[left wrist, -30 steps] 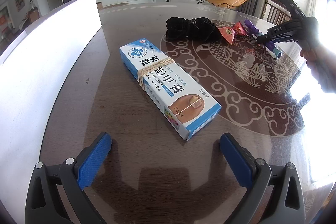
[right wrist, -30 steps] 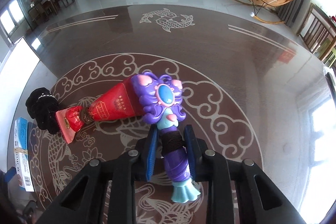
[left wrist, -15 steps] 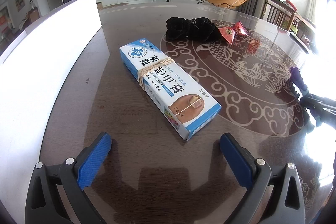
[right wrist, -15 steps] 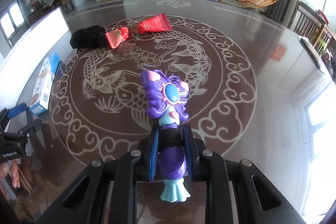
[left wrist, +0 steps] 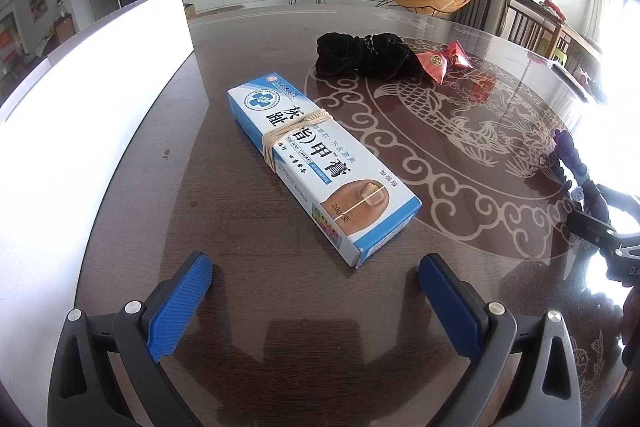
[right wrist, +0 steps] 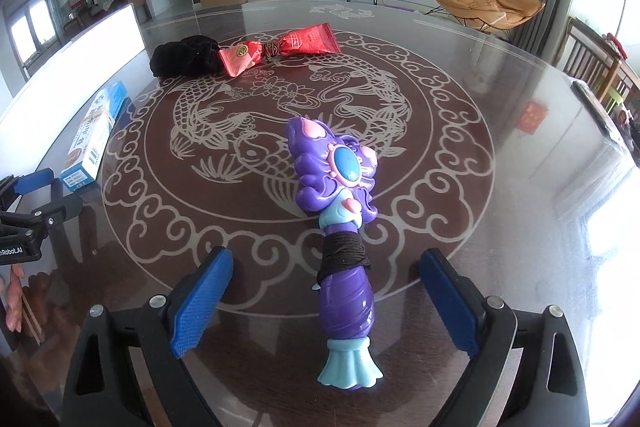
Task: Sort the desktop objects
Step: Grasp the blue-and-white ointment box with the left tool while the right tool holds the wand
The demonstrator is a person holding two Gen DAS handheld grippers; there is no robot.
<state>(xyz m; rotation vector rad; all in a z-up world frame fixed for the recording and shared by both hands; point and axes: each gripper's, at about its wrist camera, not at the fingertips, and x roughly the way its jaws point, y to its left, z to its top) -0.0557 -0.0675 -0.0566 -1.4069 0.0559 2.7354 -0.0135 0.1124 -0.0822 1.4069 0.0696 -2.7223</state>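
Dark glossy surface (left wrist: 248, 279) with a pale fish pattern fills the left wrist view. Left gripper (left wrist: 316, 301) has its blue fingers (left wrist: 180, 303) spread wide, gripping nothing; a blue and white box (left wrist: 320, 167) lies just beyond them. Farther off sit a black cloth bundle (left wrist: 364, 55) and a red packet (left wrist: 442, 61).

Right wrist view: right gripper (right wrist: 326, 301) is spread wide, its fingers (right wrist: 202, 301) clear of the purple toy (right wrist: 340, 211) lying between them on the surface.
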